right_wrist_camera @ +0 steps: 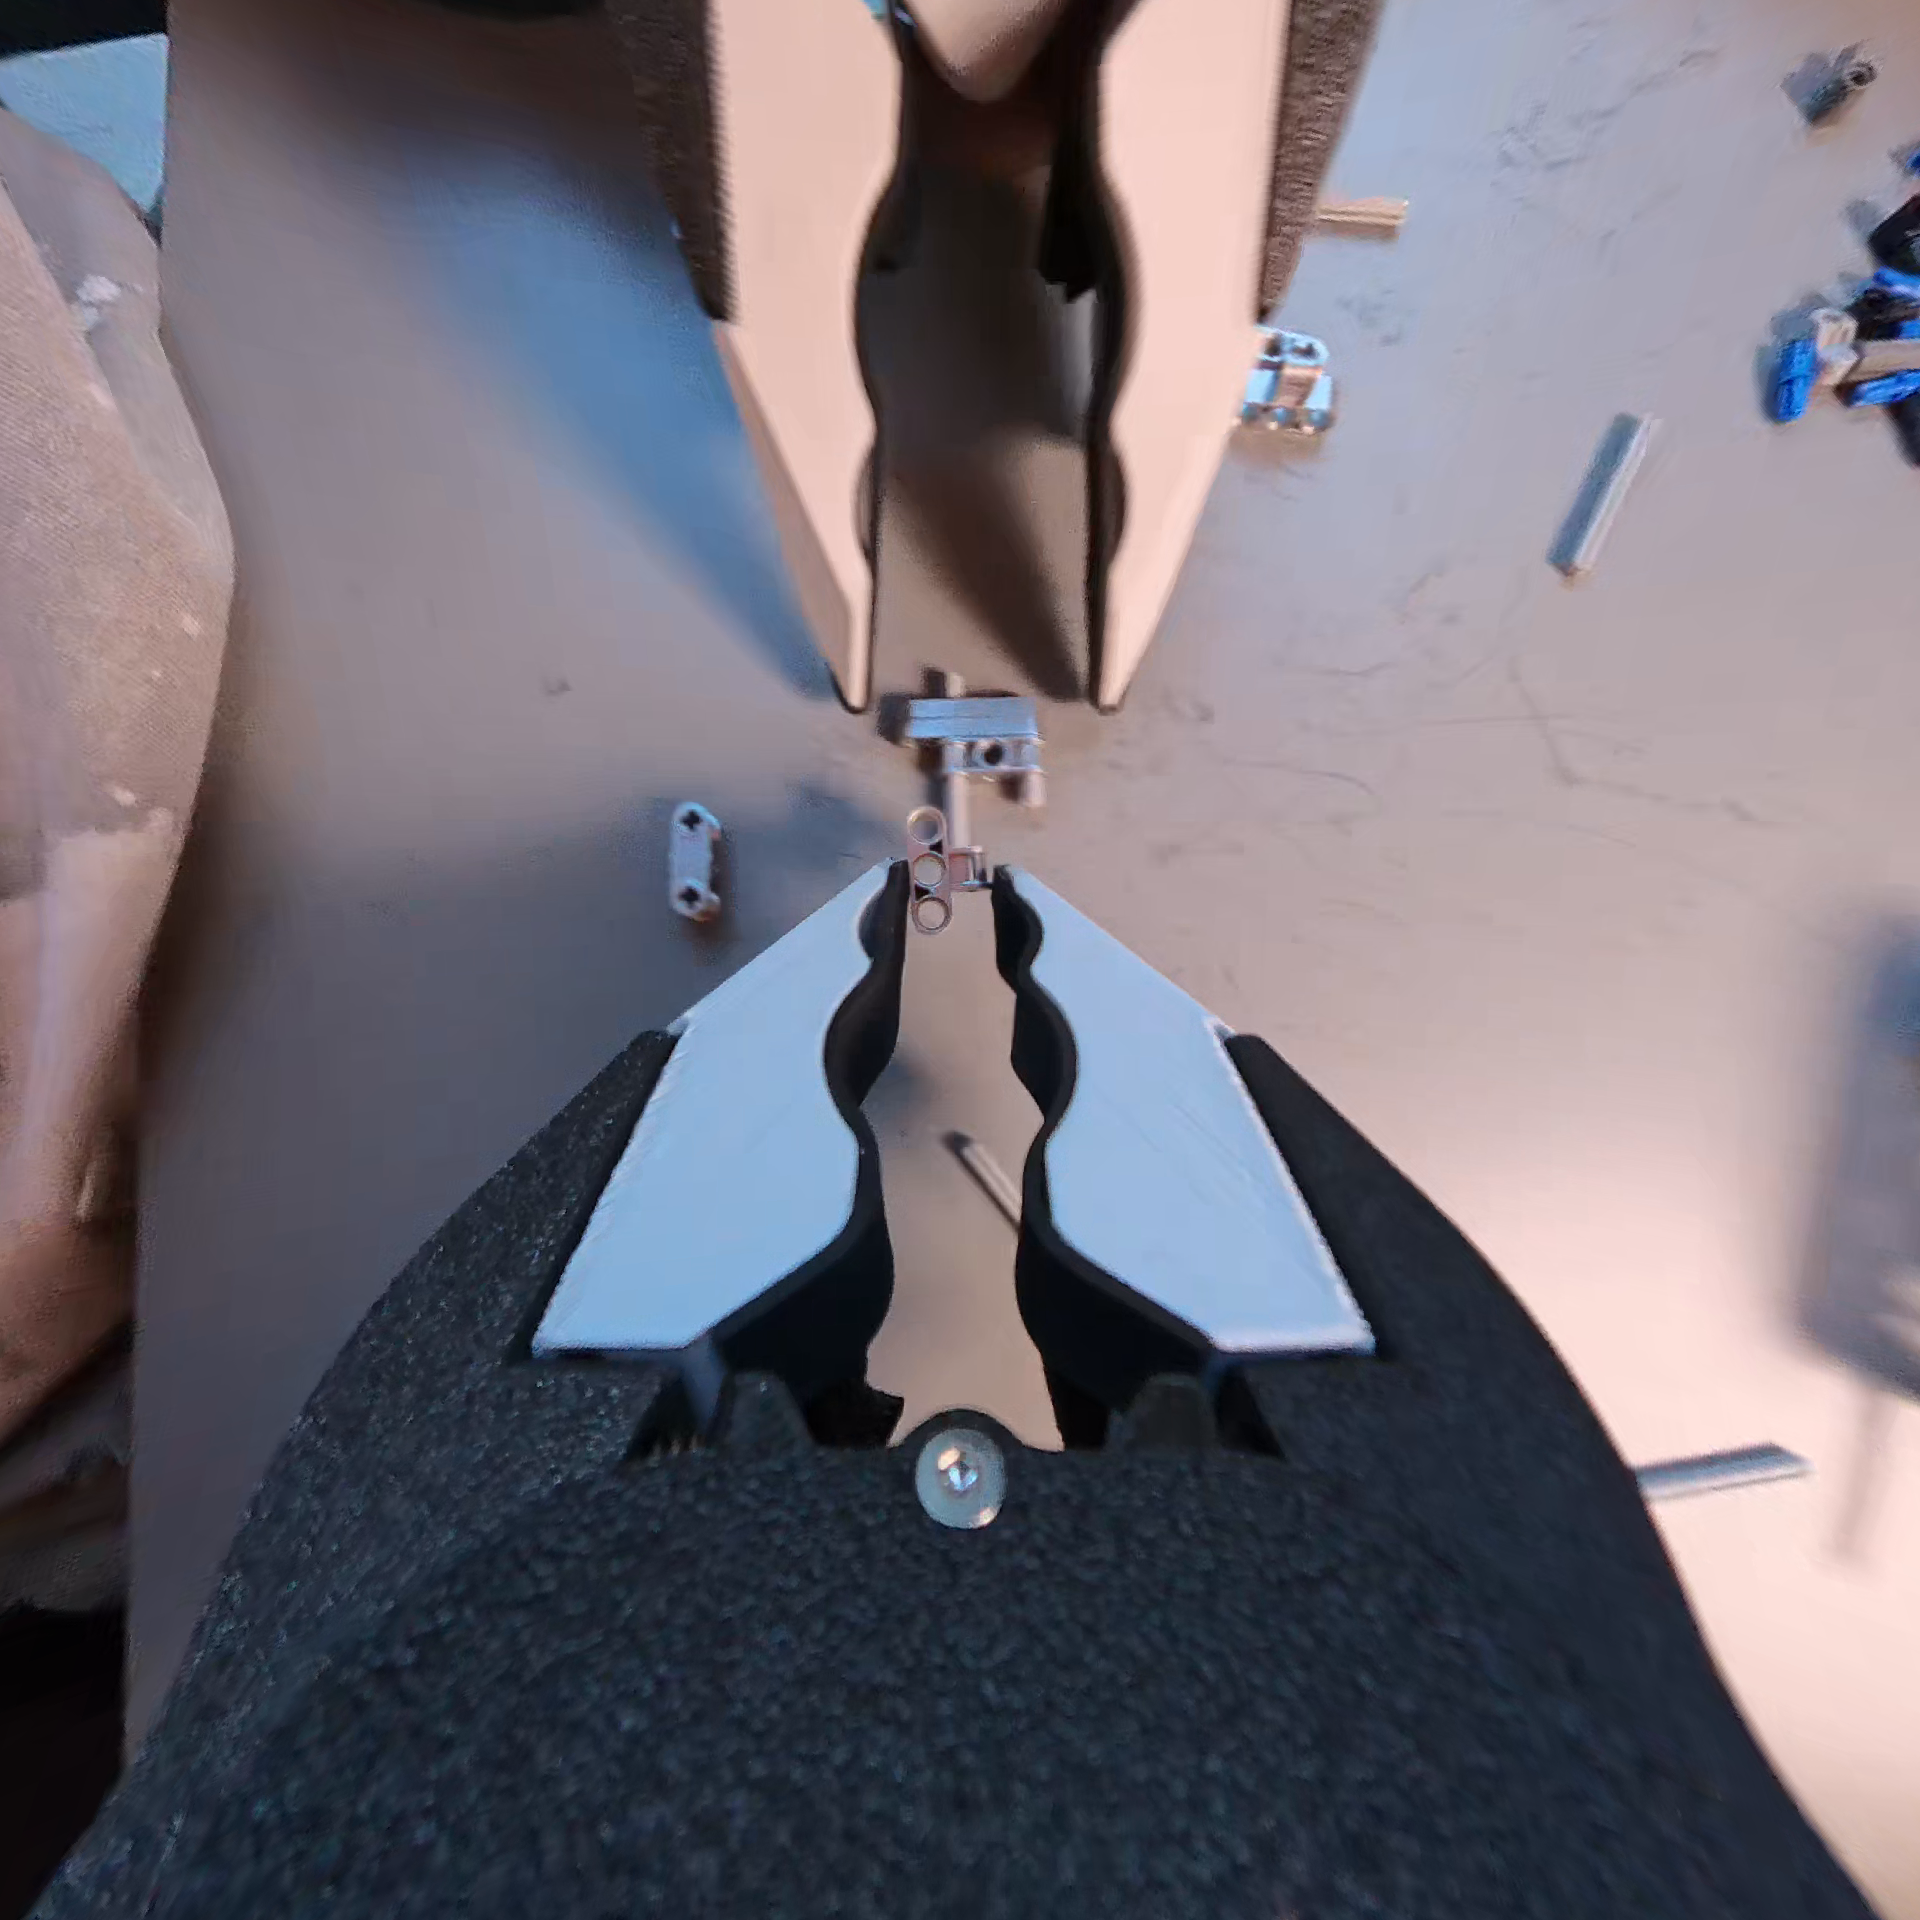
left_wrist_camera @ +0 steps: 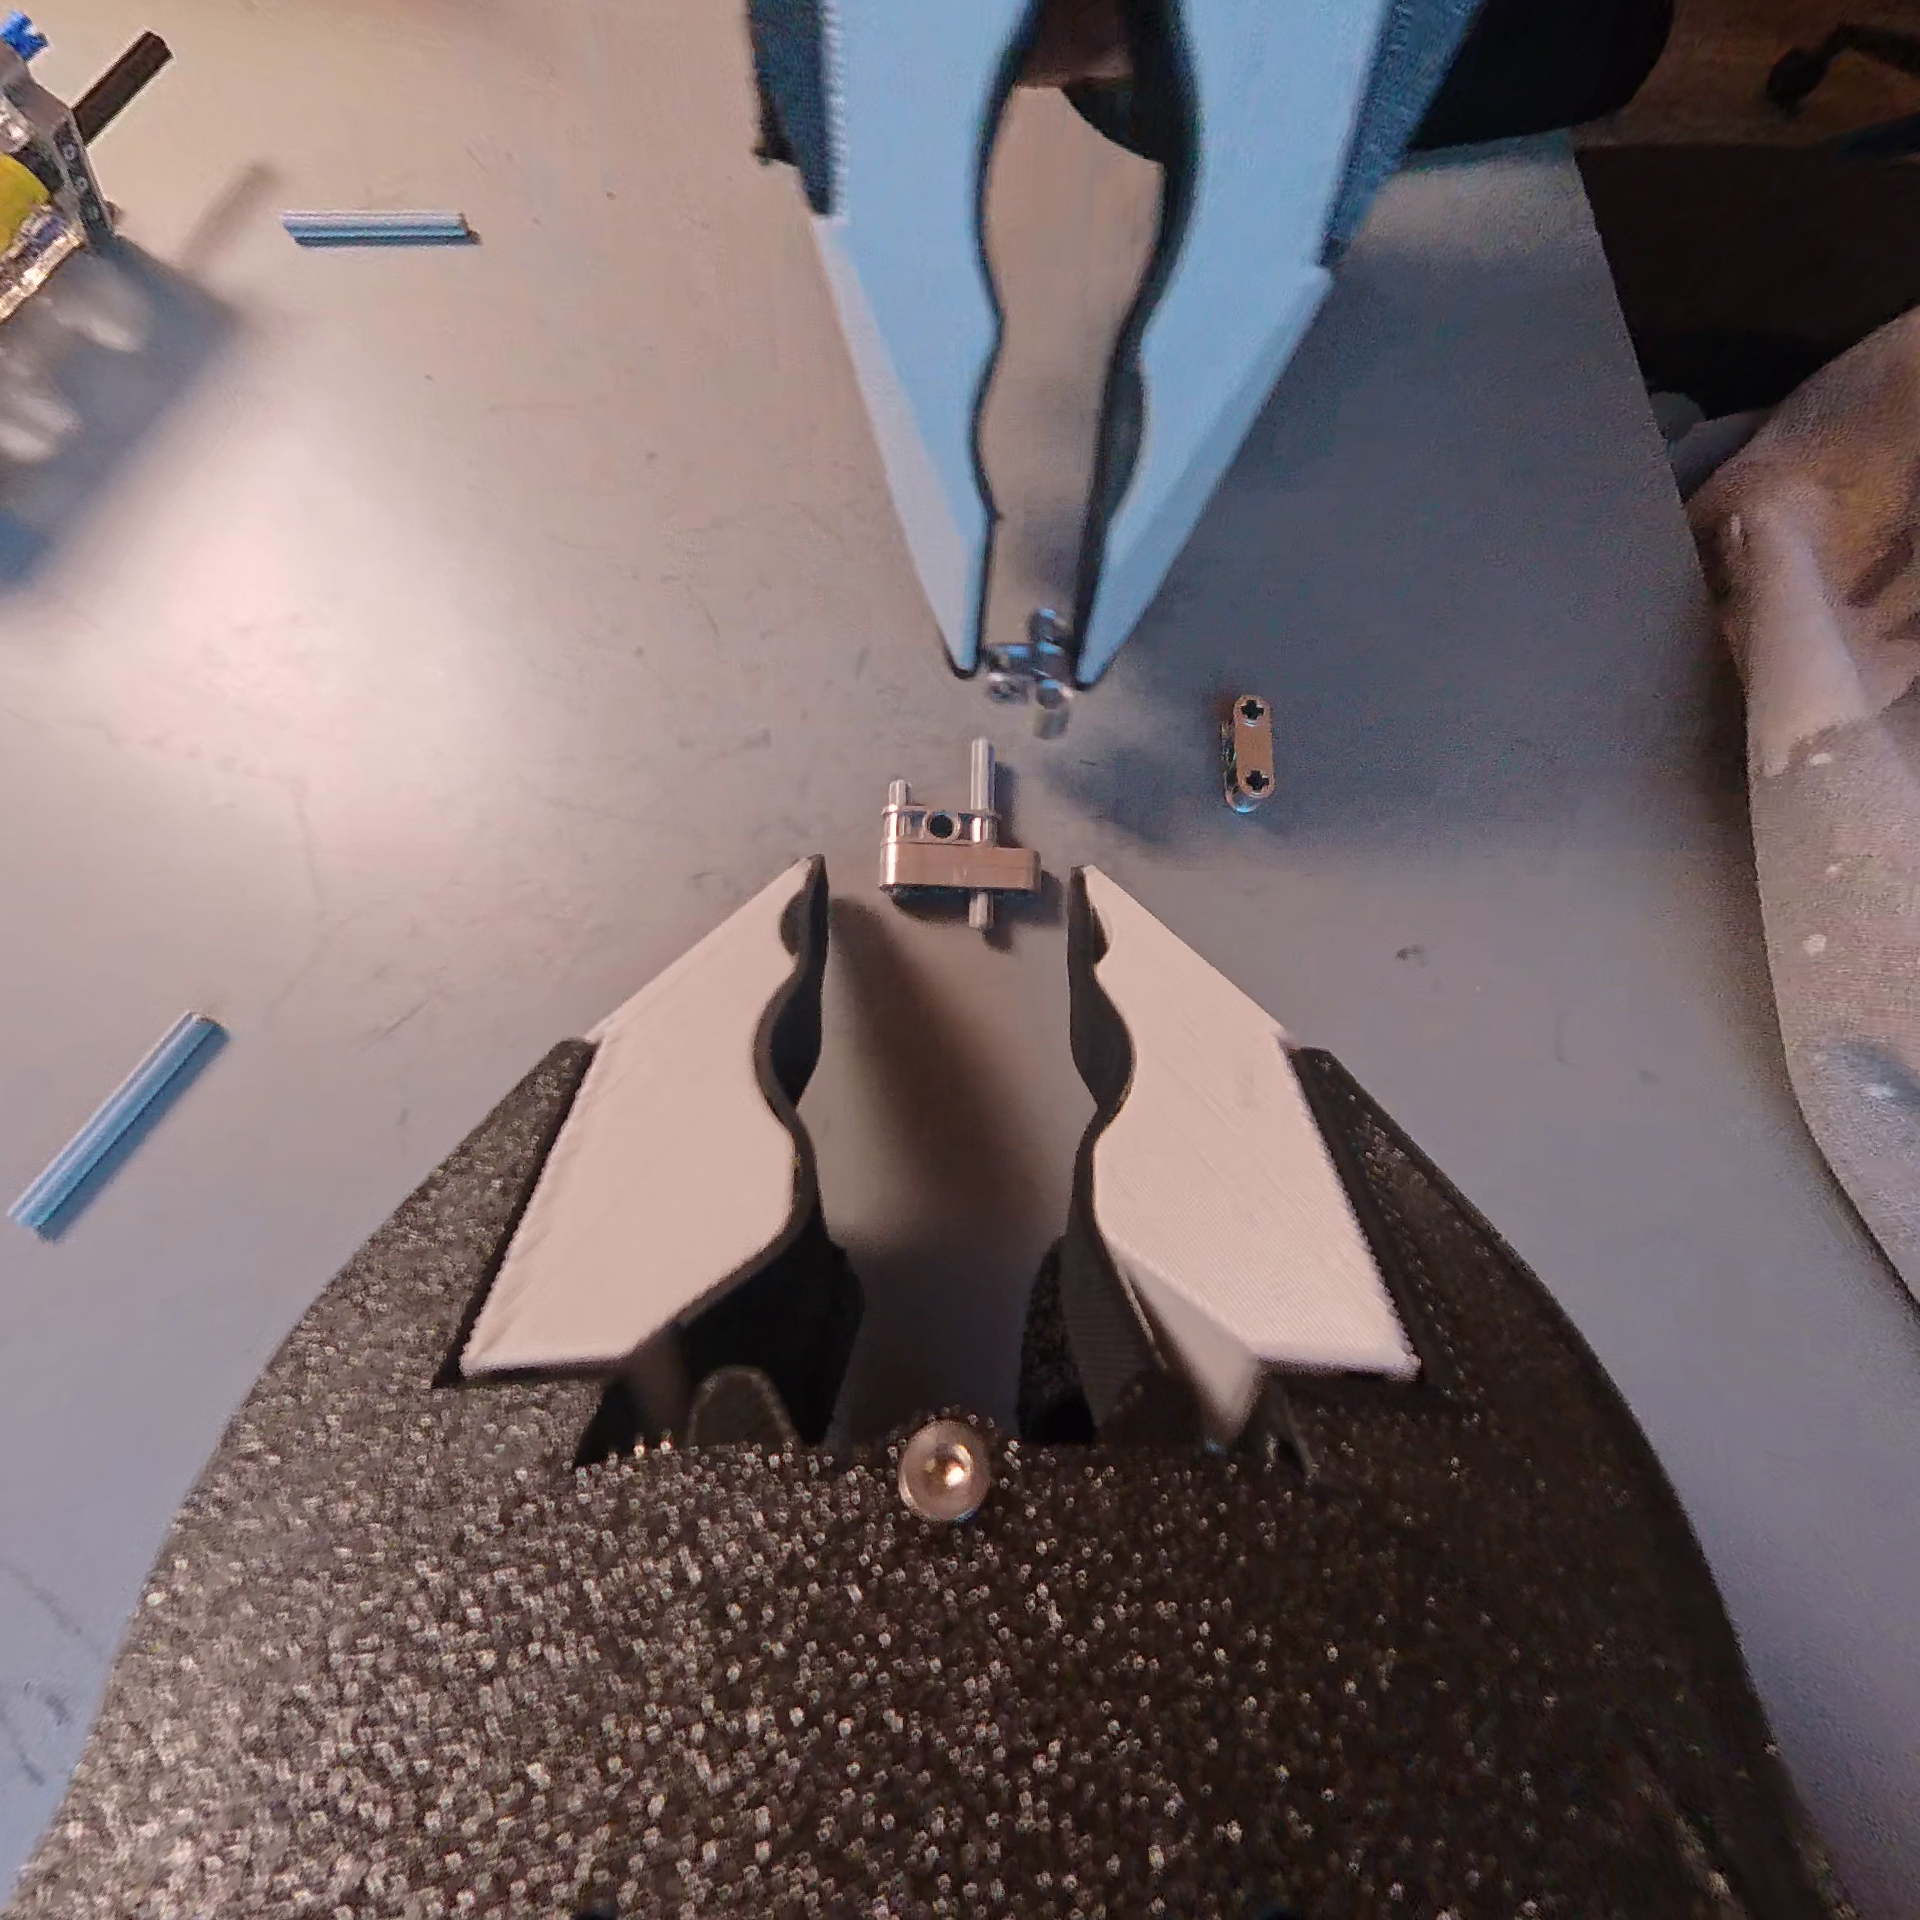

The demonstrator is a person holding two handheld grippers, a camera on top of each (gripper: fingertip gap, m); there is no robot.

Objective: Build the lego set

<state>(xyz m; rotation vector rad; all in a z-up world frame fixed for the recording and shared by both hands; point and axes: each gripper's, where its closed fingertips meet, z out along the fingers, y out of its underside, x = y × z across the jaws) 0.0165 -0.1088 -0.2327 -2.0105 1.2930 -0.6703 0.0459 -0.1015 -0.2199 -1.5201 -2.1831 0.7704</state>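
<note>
A small grey brick assembly (left_wrist_camera: 956, 854) with two thin axles lies on the grey table (left_wrist_camera: 520, 623), just ahead of my left gripper (left_wrist_camera: 951, 878). That gripper is open and its tips stand either side of the assembly without touching it. My right gripper (right_wrist_camera: 948, 873) is shut on a small grey three-hole piece (right_wrist_camera: 928, 883) with a pin on its side. It comes in from the far side in the left wrist view (left_wrist_camera: 1029, 670), its tips a short way from the assembly (right_wrist_camera: 971, 727). The left gripper (right_wrist_camera: 977, 698) faces it in the right wrist view.
A small grey two-hole connector (left_wrist_camera: 1252, 753) (right_wrist_camera: 694, 857) lies beside the grippers. Two pale blue axles (left_wrist_camera: 379, 227) (left_wrist_camera: 114, 1127) and a mixed brick build (left_wrist_camera: 36, 187) lie to the left. Grey axles (right_wrist_camera: 1600, 488), a grey piece (right_wrist_camera: 1288, 390) and blue parts (right_wrist_camera: 1849, 343) lie further off. A cloth (left_wrist_camera: 1818, 727) borders the table. Across from one pair of fingers to the other is roughly 4 centimeters.
</note>
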